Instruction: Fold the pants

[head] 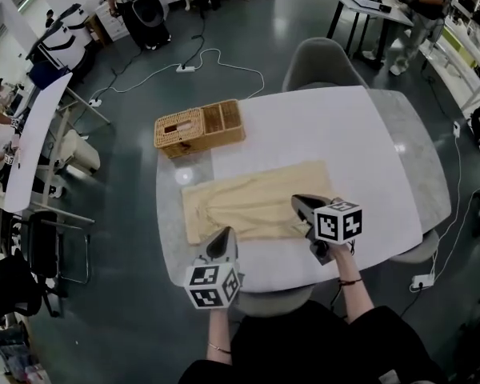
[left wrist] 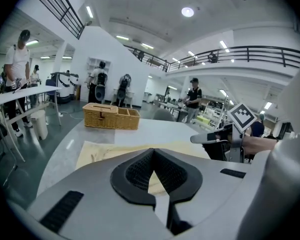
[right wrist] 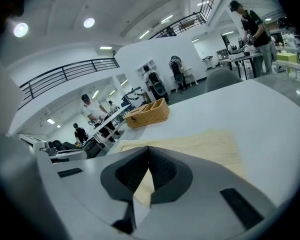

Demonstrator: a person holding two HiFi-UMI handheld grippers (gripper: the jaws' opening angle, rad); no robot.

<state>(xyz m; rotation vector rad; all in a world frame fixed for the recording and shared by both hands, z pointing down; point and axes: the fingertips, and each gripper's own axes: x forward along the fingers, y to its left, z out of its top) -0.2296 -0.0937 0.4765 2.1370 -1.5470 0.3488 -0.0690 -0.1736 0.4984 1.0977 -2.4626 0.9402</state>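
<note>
Head view: beige pants spread flat on the white tabletop, lengthwise from left to right, close to the near edge. Beyond them, at the far left corner, a wicker basket, apart from the cloth. Left tongs at the near hem of the pants, towards their left end, jaws drawn together. Right tongs over the right part of the pants, jaws likewise together; touching the cloth or just above it, impossible to tell from here. No fold lifted anywhere along the cloth. A grey chair past the far edge.

Left gripper view: left tongs closed tip to tip, nothing seen pinched between the pads. Pants flat on the tabletop just ahead and below, a strip of them showing through the hollow behind the tips. Wicker basket farther off, well apart from the cloth. Right tongs to the right, low over the pants.

Right gripper view: right tongs shut, pads meeting at the tip, no cloth visible in the bite. Pants lying flat ahead and to the right, seen also through the opening behind the tips. Wicker basket beyond on the tabletop, clear of the pants.
</note>
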